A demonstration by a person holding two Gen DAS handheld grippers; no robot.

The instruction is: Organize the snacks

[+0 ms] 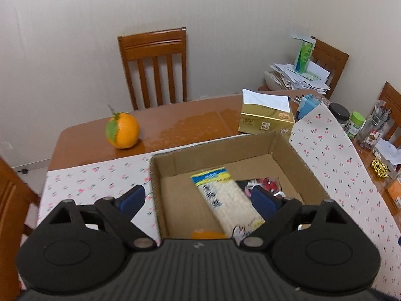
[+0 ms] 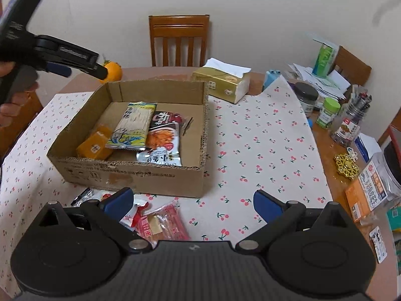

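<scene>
Corrugated brown cardboard is filling the middle of both my views: the open box (image 2: 130,175) is sitting on the cherry-print cloth (image 2: 263,145) over the wooden table (image 1: 175,123). Inside it I am seeing four snacks lying flat: a long noodle pack with a yellow and blue top (image 2: 134,125), an orange packet (image 2: 96,143) against the left wall, a silver pouch with an orange picture (image 2: 163,145) beside the noodles, and a dark red-lettered bag (image 2: 166,118) partly under the pouch at the back.

My left gripper (image 1: 198,198) is hovering over the box's near left corner with its jaws spread wide and nothing between them; one blue pad (image 1: 132,200) is hanging outside the left wall, the other over the packs inside. From the right camera I am watching that same tool up at the far left, with the person's hand (image 2: 10,95) around its handle.

My right gripper (image 2: 193,204) is also standing wide open and holding nothing, just in front of the box. Under its left finger, a few loose snacks are lying on the cloth outside the box: a red clear-wrapped pack (image 2: 161,223) and, beside it, a red and white wrapper (image 2: 134,213).

Behind the box an orange (image 1: 122,130) with a green leaf is sitting on bare wood, and a gold tissue box (image 1: 265,120) is standing at the far right corner.
</scene>
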